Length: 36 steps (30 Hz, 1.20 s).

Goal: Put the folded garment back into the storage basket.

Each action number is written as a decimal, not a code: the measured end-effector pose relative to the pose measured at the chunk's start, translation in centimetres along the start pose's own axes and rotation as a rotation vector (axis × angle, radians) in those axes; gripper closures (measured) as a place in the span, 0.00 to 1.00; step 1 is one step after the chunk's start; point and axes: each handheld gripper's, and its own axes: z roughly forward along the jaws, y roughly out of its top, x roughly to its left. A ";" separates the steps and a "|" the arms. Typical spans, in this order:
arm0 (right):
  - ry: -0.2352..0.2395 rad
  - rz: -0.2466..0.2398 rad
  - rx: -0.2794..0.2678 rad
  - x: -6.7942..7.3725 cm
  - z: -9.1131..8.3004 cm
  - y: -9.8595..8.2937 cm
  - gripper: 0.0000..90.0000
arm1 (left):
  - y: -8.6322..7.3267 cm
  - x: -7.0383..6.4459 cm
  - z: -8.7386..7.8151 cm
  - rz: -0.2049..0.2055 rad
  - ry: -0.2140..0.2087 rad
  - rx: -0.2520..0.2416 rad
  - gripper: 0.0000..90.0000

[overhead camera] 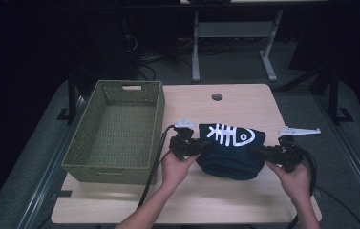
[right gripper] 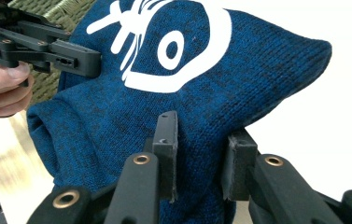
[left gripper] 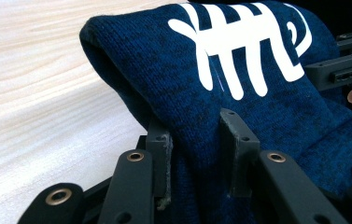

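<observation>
Navy knit with a white fish-skeleton print, the folded garment (overhead camera: 231, 150) sits at the centre of the high view, bunched into a thick bundle on the pale wooden surface (overhead camera: 244, 102) and just right of the woven green basket (overhead camera: 115, 131) at the left of the frame. The left tool (overhead camera: 204, 147) bites into the bundle's left edge, and in the left gripper view its jaws are narrowed onto a ridge of the fabric (left gripper: 201, 116). The right tool (overhead camera: 259, 151) does the same at the right edge, its jaws pinching cloth (right gripper: 197, 112) in the right gripper view. Judging by this, the folding looks finished and the grasp is made on both sides; what seems left is lifting the bundle, carrying it left and setting it inside the basket, which holds nothing so far.
</observation>
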 end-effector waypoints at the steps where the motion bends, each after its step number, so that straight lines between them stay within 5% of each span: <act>1: 0.002 0.000 -0.001 0.1 0.0 0.1 0.79 | 0.1 0.0 -0.1 -0.003 0.000 -0.001 0.75; 36: 0.048 -0.033 -0.022 3.0 0.1 3.5 0.79 | 1.7 1.3 -4.6 -0.005 -0.025 -0.060 0.75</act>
